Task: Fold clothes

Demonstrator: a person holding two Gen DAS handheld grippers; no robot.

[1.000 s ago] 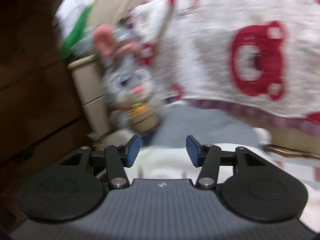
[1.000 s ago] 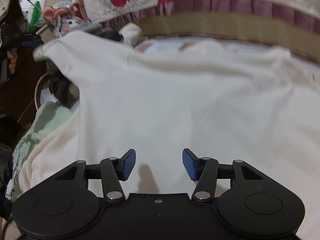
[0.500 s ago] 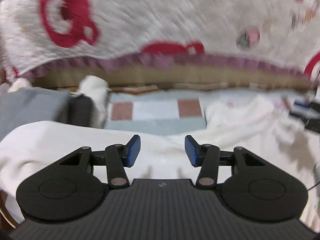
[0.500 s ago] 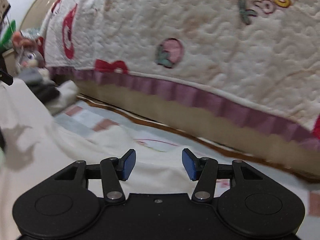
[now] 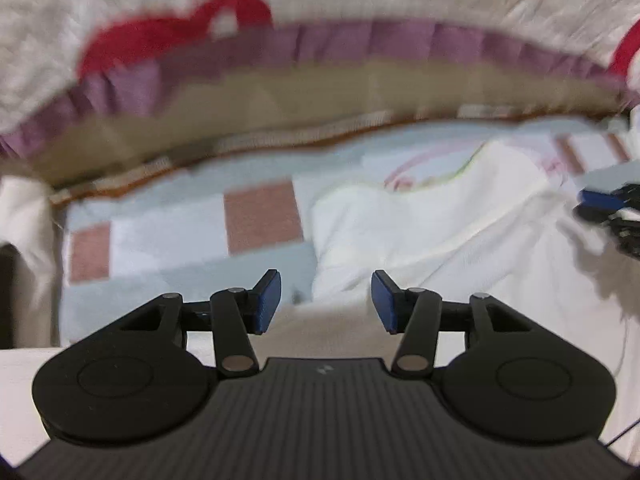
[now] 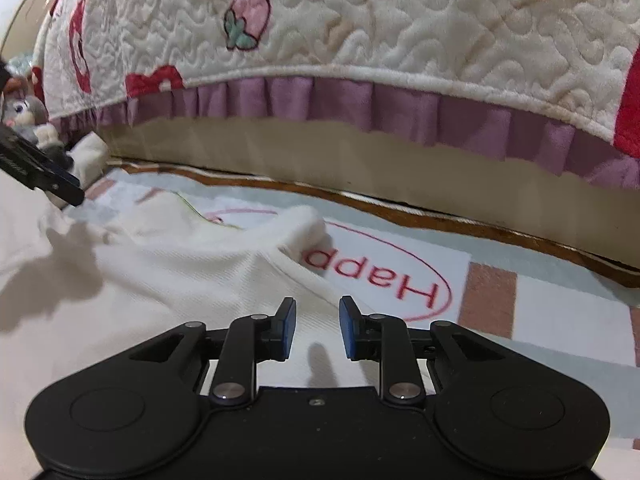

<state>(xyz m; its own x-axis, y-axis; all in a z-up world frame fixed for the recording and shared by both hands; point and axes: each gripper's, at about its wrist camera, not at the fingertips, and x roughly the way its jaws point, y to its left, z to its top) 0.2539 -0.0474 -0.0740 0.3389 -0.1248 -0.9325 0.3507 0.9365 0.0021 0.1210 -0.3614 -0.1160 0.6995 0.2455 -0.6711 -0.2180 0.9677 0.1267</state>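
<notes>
White shirt (image 6: 168, 280) spread flat on a checked mat (image 6: 552, 308), rumpled along its far edge, one rolled fold (image 6: 304, 220) lifted near a red oval with lettering printed on the mat. Same shirt (image 5: 440, 224) seen from the left wrist view, filling the right half of the floor space, blurred.

Left gripper (image 5: 326, 300) low over the near edge of the shirt, jaws wide apart, nothing between them, cloth and bare mat showing in the gap. Right gripper (image 6: 316, 328) low over the shirt's right side, close to its edge, jaws narrower but parted, holding nothing, shadow on the cloth just below. Each gripper visible at the margin of the other's view: left gripper (image 6: 40, 172) at the far left, right gripper (image 5: 612, 208) at the far right, well apart.

Straight ahead, closing off the far side: quilted blanket (image 6: 400, 32) with red and pink patches and a purple frill (image 6: 360, 100), hanging over a tan bed side (image 6: 320, 156). Brown strip (image 6: 440, 216) along the bottom of the bed, touching the mat's far edge. Grey stuffed toy (image 6: 24, 116) and a pale bundle (image 6: 88, 152) at the far left, beside the bed.

Open mat to the right of the shirt, pink and pale squares bare; more bare mat (image 5: 180, 236) left of the shirt in the left wrist view.
</notes>
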